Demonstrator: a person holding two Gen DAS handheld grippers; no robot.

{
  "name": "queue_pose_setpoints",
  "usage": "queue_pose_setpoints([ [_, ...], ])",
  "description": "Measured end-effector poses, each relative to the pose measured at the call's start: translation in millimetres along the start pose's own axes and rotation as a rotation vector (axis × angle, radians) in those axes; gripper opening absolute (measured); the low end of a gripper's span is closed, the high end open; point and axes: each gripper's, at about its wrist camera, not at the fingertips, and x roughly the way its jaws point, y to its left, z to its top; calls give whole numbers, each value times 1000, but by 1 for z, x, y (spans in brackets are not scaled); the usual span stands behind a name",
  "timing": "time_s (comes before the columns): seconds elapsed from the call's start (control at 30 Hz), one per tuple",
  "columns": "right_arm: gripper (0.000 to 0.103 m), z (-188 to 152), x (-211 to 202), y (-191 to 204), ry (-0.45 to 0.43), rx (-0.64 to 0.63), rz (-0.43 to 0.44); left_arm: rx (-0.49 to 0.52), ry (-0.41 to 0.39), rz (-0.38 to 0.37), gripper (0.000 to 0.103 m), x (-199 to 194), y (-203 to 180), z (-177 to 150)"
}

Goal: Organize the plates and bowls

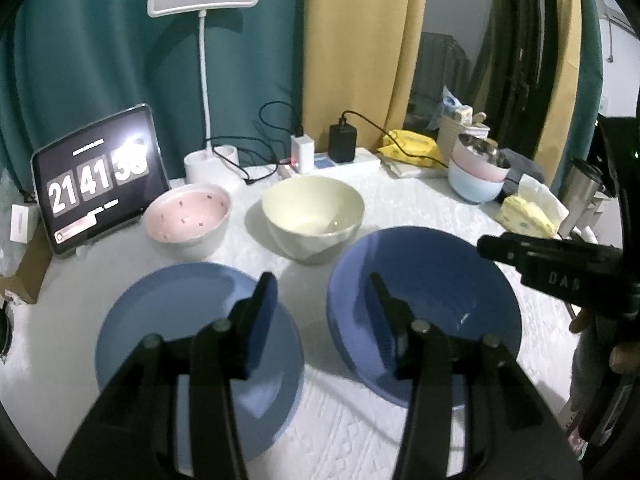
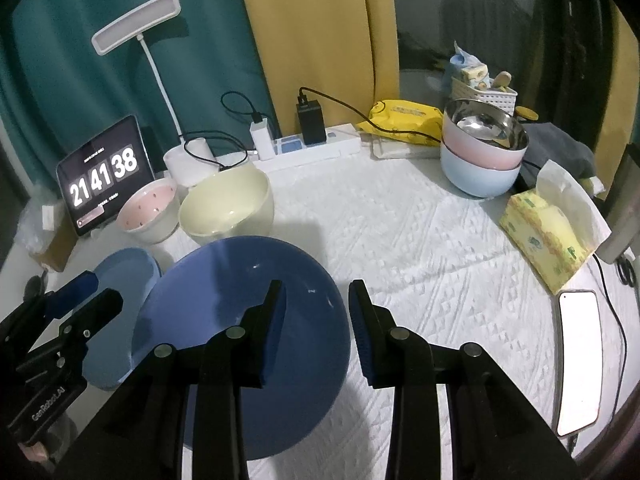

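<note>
Both hand-held grippers are hovering part-open and empty: the left hand-held gripper (image 1: 322, 292) between the lighter blue plate (image 1: 192, 304) at nine o'clock and the darker blue plate (image 1: 432, 280) at three, the right hand-held gripper (image 2: 316, 300) over the darker plate's three o'clock rim. Probably best gripping one plate's rim squarely, lifting level, stacking centred.

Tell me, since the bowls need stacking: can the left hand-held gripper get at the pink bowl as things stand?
Probably yes. The left hand-held gripper is open and empty above the lighter blue plate, and the pink bowl sits just beyond with nothing between.
</note>
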Motion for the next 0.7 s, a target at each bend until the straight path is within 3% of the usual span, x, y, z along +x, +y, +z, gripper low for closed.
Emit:
queue_pose_setpoints([
  [0.7,34,20,28,-10,5,1,26,-2,14,25,47,33,-2,24],
])
